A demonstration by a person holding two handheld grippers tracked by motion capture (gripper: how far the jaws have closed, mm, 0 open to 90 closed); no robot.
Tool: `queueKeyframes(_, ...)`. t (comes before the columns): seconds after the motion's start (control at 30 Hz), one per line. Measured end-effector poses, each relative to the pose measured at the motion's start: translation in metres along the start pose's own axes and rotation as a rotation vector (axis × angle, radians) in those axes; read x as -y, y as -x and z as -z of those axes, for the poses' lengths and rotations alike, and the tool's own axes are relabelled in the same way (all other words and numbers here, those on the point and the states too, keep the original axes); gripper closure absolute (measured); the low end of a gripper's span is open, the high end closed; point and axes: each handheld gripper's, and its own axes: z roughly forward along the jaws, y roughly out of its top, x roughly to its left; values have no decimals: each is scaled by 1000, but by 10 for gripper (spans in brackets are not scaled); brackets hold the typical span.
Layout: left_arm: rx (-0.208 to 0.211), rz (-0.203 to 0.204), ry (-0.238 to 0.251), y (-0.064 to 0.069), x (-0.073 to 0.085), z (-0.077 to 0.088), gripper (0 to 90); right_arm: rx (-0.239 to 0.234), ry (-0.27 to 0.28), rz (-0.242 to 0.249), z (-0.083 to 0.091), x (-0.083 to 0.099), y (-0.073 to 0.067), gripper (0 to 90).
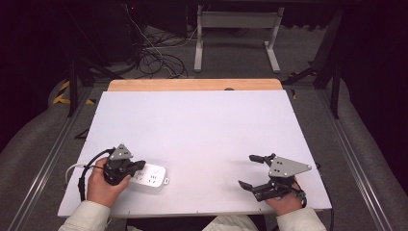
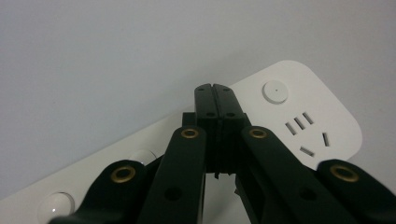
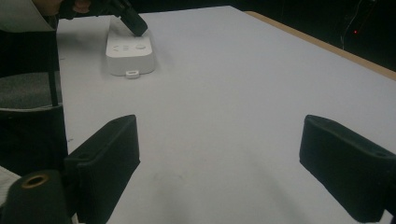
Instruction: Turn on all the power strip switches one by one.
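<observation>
1. At the lower left of the high view, the left gripper (image 1: 137, 166) has its jaws pressed together, tips over the white power strip (image 1: 151, 175); whether they touch it I cannot tell.
2. At the lower right, the right gripper (image 1: 250, 171) rests with its jaws spread wide apart, nothing between them.
3. The power strip lies flat on the white table (image 1: 202, 130), near its front left edge, well apart from the right gripper.

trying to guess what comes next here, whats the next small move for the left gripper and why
Probably a short press straight down: the left gripper, jaws shut, is poised on or just above the white power strip, short of its round button. The right gripper is open, apart.
</observation>
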Motion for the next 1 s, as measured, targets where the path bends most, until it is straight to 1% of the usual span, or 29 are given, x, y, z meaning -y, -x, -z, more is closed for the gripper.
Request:
queueKeyframes(0.07, 2, -3, 1, 0, 0, 0, 900, 0, -3, 2, 0, 0, 0, 126)
queueKeyframes(0.17, 11, 6, 2, 0, 0, -1, 900, 0, -3, 1, 0, 0, 0, 126)
queueKeyframes(0.3, 10, 8, 4, 0, 1, -1, 900, 0, -4, 2, 0, 0, 0, 126)
queueKeyframes(0.37, 11, 16, 9, 0, 2, -1, 900, 0, -4, 1, 0, 0, 0, 126)
queueKeyframes(0.43, 5, 12, 12, 0, 2, -2, 900, 2, -2, 1, 0, 0, 0, 126)
queueKeyframes(0.5, -8, -4, 9, 1, 1, -2, 900, 2, -2, 1, 0, 0, 0, 126)
queueKeyframes(0.57, -6, 0, 3, 1, 1, -2, 900, 2, -3, 1, 0, 0, 0, 125)
queueKeyframes(0.67, -9, -6, -1, 1, 1, -2, 900, 2, -3, 0, -1, 0, 0, 126)
queueKeyframes(0.8, -11, -5, 2, 3, 1, -2, 900, 3, -6, 0, -1, 0, 0, 125)
queueKeyframes(0.87, -18, -13, 3, 3, 1, -2, 900, 3, -5, -2, -1, 0, 0, 125)
queueKeyframes(0.93, -14, -3, 3, 4, 1, -3, 900, 3, -5, -2, -1, 0, 0, 125)
queueKeyframes(0.97, -23, -7, 1, 4, 1, -3, 900, 3, -5, -3, -1, 0, 0, 125)
queueKeyframes(1.0, -20, -5, 0, 3, 1, -3, 900, 3, -5, -4, -1, 0, 0, 125)
